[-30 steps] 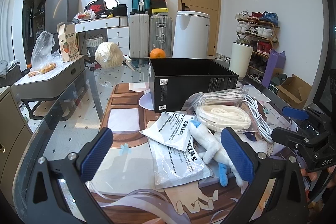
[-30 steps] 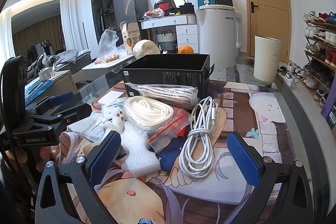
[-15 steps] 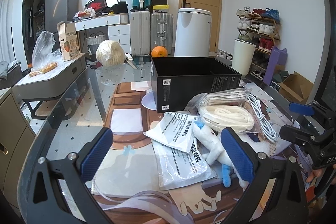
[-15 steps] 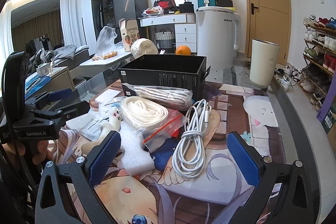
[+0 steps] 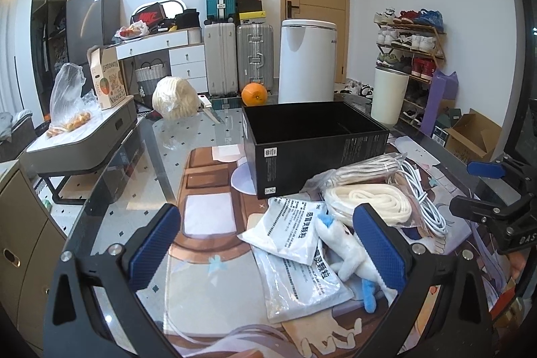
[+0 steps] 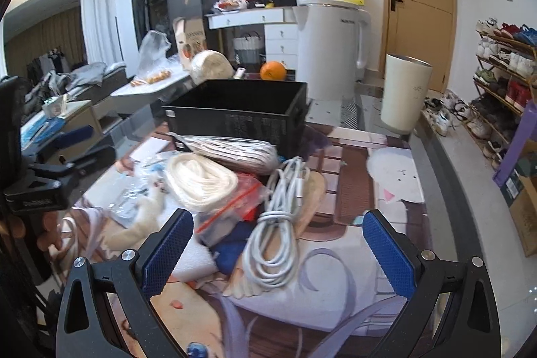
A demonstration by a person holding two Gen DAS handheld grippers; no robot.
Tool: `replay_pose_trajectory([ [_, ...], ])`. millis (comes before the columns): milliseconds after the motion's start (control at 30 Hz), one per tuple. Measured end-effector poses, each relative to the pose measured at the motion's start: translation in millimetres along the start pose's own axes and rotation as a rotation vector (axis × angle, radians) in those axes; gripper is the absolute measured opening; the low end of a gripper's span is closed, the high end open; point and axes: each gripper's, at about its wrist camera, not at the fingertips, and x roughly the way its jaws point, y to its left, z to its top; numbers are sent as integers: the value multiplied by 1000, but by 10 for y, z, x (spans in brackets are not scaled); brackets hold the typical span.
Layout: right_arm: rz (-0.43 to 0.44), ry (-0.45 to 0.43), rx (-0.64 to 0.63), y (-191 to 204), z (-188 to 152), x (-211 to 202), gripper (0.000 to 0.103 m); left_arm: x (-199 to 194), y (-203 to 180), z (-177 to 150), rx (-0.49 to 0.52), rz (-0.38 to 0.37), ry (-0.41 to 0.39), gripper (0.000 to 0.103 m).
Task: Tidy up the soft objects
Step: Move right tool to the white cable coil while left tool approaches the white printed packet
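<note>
I am holding both the left hand-held gripper and the right hand-held gripper released, grasping nothing. The soft items are lying heaped before the black box. The white cable is overlapping the bagged rope, so lifting one risks dragging others off the glass desk in this cluttered room.
</note>
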Motion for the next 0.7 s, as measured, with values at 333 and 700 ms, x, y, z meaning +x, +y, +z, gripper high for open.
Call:
replay_pose_trajectory([
  [333, -68, 147, 67, -209, 48, 334, 103, 263, 37, 15, 68, -8, 101, 103],
  [700, -63, 276, 90, -288, 10, 706, 103, 431, 55, 3, 82, -25, 183, 103],
])
